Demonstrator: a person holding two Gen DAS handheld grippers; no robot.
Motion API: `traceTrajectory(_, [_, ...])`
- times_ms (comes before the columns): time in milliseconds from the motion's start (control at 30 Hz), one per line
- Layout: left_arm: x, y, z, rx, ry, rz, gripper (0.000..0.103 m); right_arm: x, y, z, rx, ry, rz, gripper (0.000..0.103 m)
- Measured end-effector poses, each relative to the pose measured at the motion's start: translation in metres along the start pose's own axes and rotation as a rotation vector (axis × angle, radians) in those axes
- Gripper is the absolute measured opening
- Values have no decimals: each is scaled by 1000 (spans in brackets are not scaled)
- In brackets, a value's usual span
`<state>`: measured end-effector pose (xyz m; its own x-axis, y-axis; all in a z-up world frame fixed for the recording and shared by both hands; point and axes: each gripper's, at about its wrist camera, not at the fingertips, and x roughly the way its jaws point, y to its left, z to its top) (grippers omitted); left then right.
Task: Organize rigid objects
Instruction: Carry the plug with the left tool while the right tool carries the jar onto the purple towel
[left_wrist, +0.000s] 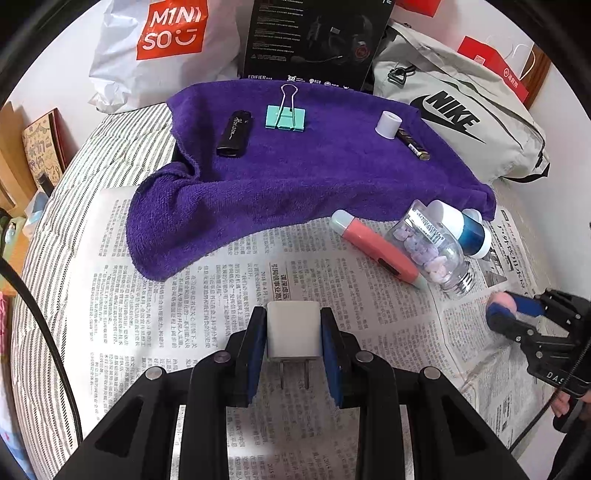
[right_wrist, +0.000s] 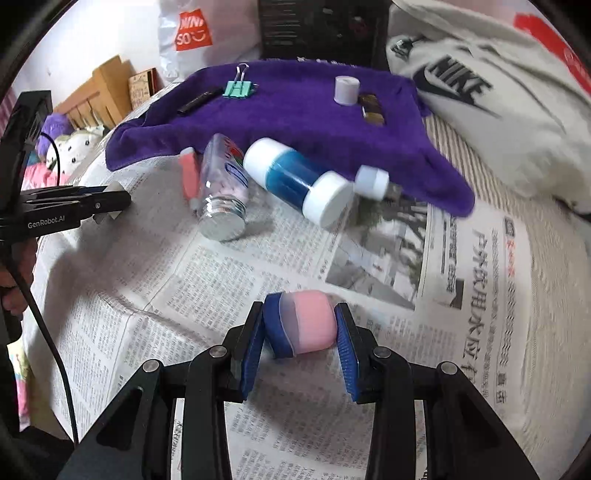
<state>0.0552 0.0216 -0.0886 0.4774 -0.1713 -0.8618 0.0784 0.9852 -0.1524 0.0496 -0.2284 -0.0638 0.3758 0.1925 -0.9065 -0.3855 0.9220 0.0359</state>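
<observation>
My left gripper (left_wrist: 293, 332) is shut on a white plug adapter (left_wrist: 293, 334), prongs pointing back toward me, above the newspaper (left_wrist: 207, 325). My right gripper (right_wrist: 301, 328) is shut on a small pink capsule-shaped case (right_wrist: 312, 325); it also shows at the right of the left wrist view (left_wrist: 498, 304). A purple towel (left_wrist: 295, 173) holds a black lighter (left_wrist: 234, 134), a mint binder clip (left_wrist: 285, 117), a white cap (left_wrist: 388, 124) and a dark tube (left_wrist: 413, 144). On the newspaper lie a coral pen-like cutter (left_wrist: 373, 247), a clear jar of pale candies (left_wrist: 432, 251) and a blue bottle with white ends (right_wrist: 295, 181).
A white Miniso bag (left_wrist: 159, 48), a black Edifier box (left_wrist: 314, 37) and a grey Nike bag (left_wrist: 461, 110) stand behind the towel. Striped bedding (left_wrist: 55, 236) lies under the newspaper. A small white cap (right_wrist: 371, 181) rests by the towel's edge. A hand (right_wrist: 14, 295) shows at the left.
</observation>
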Motion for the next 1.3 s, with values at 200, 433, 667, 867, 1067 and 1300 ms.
traceTrajectory(200, [-1,1,2,-10,7,-18,27,-2,0,-4,-8,-25,0,38])
traceTrajectory(433, [-3,5,-1,-7,17,-23,27,-2,-1,-4,-12,-18,15,38])
traceTrajectory(667, [-14,5,5,-12,6,-35,27,-22,-10,5,8,-65,69,37])
traceTrajectory(867, [-14,5,8,-2,6,-41,24,-32,-13,15,-1,-94,76,37])
traceTrajectory(1067, [-14,4,7,9,7,-37,26,-28,-11,14,-3,-79,89,37])
traceTrajectory(1300, [0,-8,1,75,47,59,32,-25,-12,14,2,-71,92,37])
